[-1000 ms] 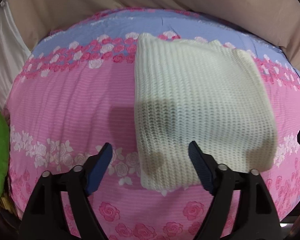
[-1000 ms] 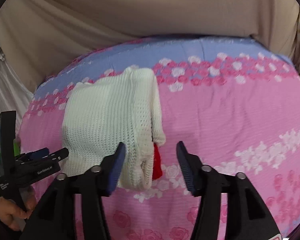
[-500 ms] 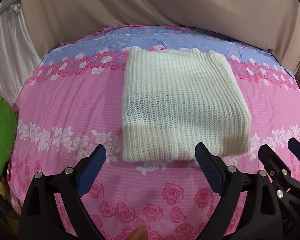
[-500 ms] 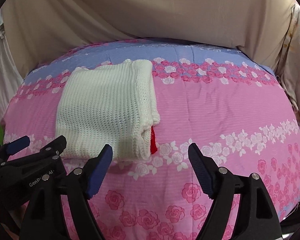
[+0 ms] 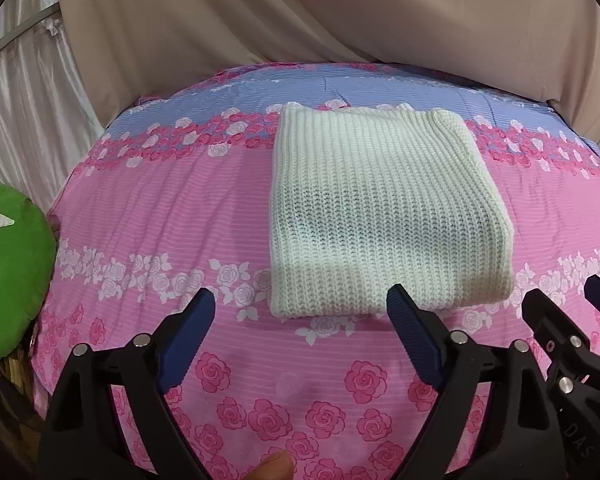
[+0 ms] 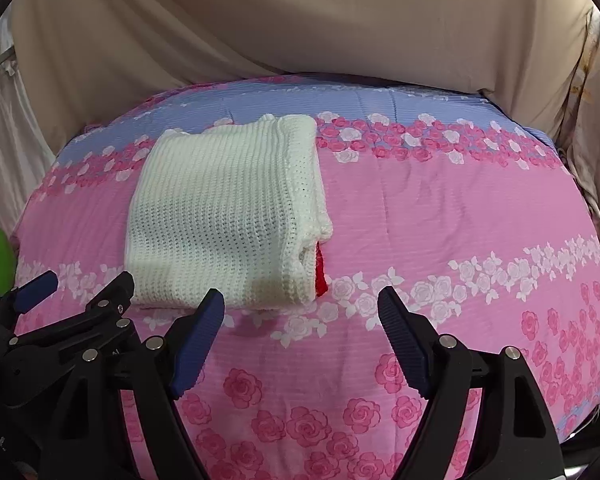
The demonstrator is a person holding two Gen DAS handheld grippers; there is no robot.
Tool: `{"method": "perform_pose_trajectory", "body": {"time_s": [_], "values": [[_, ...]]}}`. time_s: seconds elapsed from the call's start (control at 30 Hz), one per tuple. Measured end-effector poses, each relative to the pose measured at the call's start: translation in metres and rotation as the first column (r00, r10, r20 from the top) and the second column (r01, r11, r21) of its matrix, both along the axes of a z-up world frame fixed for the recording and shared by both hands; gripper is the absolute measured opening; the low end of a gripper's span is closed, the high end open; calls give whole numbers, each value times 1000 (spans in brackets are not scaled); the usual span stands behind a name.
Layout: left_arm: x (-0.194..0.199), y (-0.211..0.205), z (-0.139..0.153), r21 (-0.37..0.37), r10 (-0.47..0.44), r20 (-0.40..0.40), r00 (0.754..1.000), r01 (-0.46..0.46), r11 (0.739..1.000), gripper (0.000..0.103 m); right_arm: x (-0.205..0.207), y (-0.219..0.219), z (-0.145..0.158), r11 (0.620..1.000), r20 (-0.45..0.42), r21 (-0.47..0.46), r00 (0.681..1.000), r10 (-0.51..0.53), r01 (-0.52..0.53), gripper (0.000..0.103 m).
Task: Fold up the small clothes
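Observation:
A cream knitted sweater (image 5: 384, 212) lies folded into a neat rectangle on the pink floral bedspread (image 5: 160, 216). In the right wrist view the sweater (image 6: 224, 216) shows a bit of red fabric (image 6: 321, 276) peeking from its right folded edge. My left gripper (image 5: 300, 316) is open and empty, held back above the bed just in front of the sweater's near edge. My right gripper (image 6: 300, 312) is open and empty, to the right of the left one, off the sweater's near right corner. The right gripper's fingers (image 5: 548, 320) show at the left view's right edge.
A green cushion (image 5: 8, 276) sits at the bed's left edge. Beige curtains (image 6: 300, 24) hang behind the bed, with a white curtain (image 5: 24, 112) at the left. The bedspread's far band is lilac (image 6: 380, 100).
Both grippers have pulled back from the sweater and away from the bed. The right gripper's jaws have opened wider. The sweater lies still, folded.

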State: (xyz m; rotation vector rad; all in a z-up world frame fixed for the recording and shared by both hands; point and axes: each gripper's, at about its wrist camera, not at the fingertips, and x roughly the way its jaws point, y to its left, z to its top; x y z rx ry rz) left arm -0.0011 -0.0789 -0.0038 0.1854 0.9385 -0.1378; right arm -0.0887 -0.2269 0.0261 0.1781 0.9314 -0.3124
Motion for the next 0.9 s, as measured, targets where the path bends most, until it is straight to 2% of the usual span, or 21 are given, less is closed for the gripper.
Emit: {"method": "perform_pose_trajectory", "body": {"time_s": [0.2,0.3,0.37,0.67,0.77,0.9], "values": [[1,-1,-2,-3,-5,-15,1000,5,1000,82,-1,2,-1,1000,-3,7,1000,-8,8,77],[2,1,-2,-4,9,-14,1000,-9,1000,90,-1,0,-1,1000,3,12,1000,-10,10,77],[3,2,-2,-12,13,-13,1000,-14,1000,91,-2,-1,0,1000,10,16,1000,-8,8,77],[5,-1,-3,-13,6,-9,1000,-6,1000,91,-1,-3,-1,1000,11,7,1000,-16,16,77],[4,-2,-3,-5,5,-5,1000,-5,1000,86,0,-1,-1,1000,8,-2,1000,-17,17,77],[5,-2,-3,-2,4,-10,1000,-4,1000,84,1,-1,-2,1000,5,0,1000,-17,17,77]]}}
